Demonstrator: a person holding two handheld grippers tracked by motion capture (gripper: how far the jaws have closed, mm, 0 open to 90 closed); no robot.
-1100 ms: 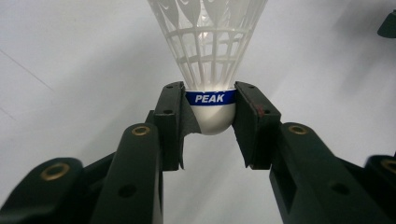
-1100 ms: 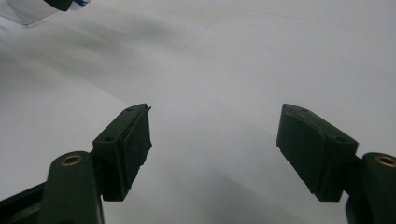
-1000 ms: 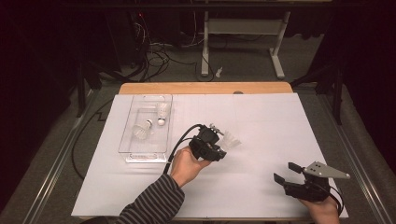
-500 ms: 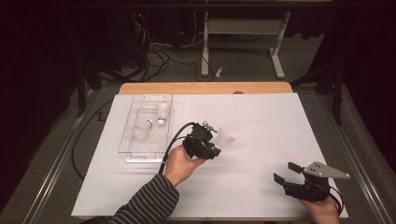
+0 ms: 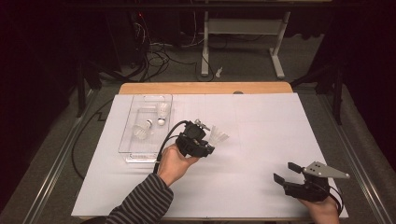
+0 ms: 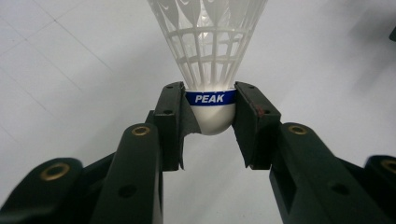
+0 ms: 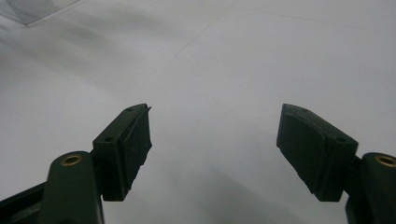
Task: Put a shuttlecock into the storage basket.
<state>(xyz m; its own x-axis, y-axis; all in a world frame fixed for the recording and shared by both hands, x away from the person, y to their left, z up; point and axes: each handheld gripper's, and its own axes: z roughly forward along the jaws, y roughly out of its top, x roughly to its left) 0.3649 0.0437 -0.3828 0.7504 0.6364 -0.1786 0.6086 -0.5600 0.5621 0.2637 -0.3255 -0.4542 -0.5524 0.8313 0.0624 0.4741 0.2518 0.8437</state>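
One white shuttlecock point(image 6: 209, 70) (blue band reading PEAK) is clamped by its cork in the left tool point(image 5: 208, 136), above the white table point(image 5: 261, 140). Two more shuttlecocks point(image 5: 162, 112) lie in the clear tray point(image 5: 135, 151). The right tool point(image 5: 286, 171) gapes, grasping nothing.

The counter point(image 5: 261, 87) is a wooden top, its bare tan edge showing only along the far side. A large white sheet point(image 5: 261, 140) covers nearly all of it, marked with a faint grid of lines. On the sheet's far left part lies a clear tray point(image 5: 135, 149), long side running away from the person, with two shuttlecocks in it: one point(image 5: 162, 113) toward the far end, one point(image 5: 141, 130) near the middle.
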